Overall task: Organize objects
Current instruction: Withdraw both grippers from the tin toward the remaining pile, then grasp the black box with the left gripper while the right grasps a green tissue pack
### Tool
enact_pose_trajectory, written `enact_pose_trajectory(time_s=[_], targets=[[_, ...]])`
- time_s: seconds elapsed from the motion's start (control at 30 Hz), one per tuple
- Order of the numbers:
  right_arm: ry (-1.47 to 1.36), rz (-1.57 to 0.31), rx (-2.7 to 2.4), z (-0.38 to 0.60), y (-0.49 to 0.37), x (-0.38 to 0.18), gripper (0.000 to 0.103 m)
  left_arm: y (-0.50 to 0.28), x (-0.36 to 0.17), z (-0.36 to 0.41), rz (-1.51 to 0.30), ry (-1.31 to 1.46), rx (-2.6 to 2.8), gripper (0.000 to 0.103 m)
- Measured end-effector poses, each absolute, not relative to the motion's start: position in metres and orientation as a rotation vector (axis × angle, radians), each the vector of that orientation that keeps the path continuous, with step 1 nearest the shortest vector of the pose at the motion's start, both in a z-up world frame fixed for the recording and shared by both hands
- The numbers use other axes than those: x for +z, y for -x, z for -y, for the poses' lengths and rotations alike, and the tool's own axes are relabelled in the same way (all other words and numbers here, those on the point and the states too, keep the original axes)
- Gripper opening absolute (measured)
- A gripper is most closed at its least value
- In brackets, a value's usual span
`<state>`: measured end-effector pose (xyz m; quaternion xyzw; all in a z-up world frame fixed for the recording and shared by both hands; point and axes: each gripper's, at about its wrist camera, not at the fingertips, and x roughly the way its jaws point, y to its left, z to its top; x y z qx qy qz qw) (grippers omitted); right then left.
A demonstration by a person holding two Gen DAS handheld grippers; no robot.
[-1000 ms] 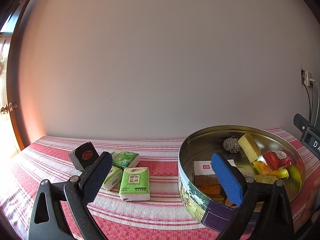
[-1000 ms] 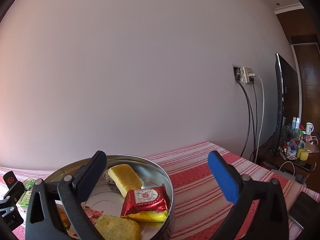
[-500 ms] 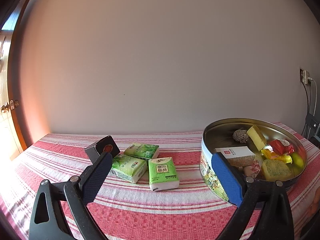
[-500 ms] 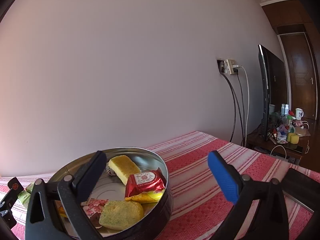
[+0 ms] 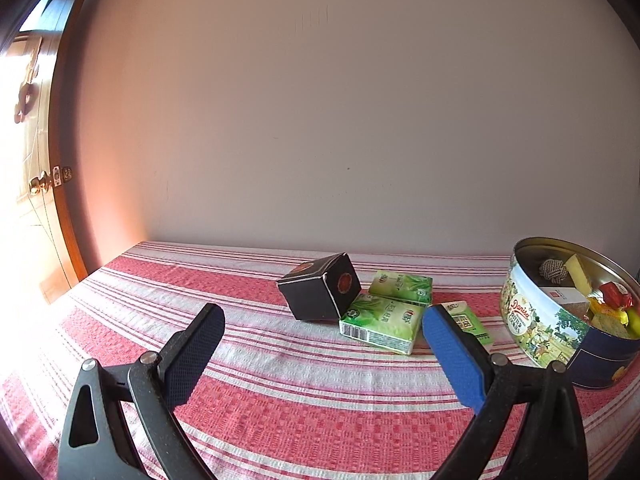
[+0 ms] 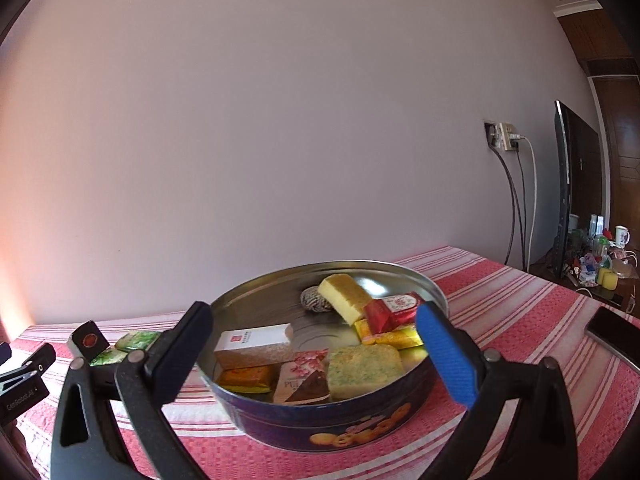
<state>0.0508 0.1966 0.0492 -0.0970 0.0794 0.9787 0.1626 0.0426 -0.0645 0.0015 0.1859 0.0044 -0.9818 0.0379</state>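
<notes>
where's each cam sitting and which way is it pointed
Left wrist: on the left gripper, low over the striped tablecloth, facing the wall; shows its open fingers, the black box and green packs.
Right wrist: on the right gripper, looking down into the cookie tin; shows its open fingers.
Shared: the tin, box and packs.

Left tongs (image 5: 322,350): swung leftward; cookie tin (image 5: 560,320) now at frame's right edge, black box (image 5: 320,292) central.
Right tongs (image 6: 314,354): turned leftward; tin (image 6: 328,412) now centred between open fingers.
</notes>
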Motion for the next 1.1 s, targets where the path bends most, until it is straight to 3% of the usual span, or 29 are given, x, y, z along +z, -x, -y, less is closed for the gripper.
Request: enact_pose_trajectory(time_s=[0.13, 0.33, 0.57, 0.87, 0.9, 0.97, 1.1], targets=[[0.344, -0.204, 2.902, -0.156, -0.032, 0.046, 0.103, -0.034, 0.001, 0.093, -0.032, -0.583, -2.954, 0.101], [0.572, -0.058, 3.01, -0.093, 0.012, 0.034, 0.086, -0.018, -0.002, 0.129, -0.1, -0.628, -2.894, 0.101], [0.832, -0.032, 3.002, -0.06, 0.063, 0.019, 0.085, 0.003, -0.011, 0.161, -0.268, -0.784, -2.864, 0.101], [1.167, -0.052, 2.807, -0.058, 0.125, -0.011, 0.079, 0.023, -0.019, 0.162, -0.274, -0.893, -2.873, 0.101], [1.211, -0.062, 2.793, -0.059, 0.131, -0.014, 0.077, 0.025, -0.02, 0.162, -0.276, -0.904, -2.874, 0.101], [1.294, -0.077, 2.758, -0.059, 0.142, -0.023, 0.064, 0.028, -0.02, 0.16, -0.272, -0.906, -2.888, 0.101], [1.341, -0.054, 2.762, -0.055, 0.15, -0.027, 0.055, 0.041, -0.02, 0.154, -0.233, -0.93, -2.954, 0.101]])
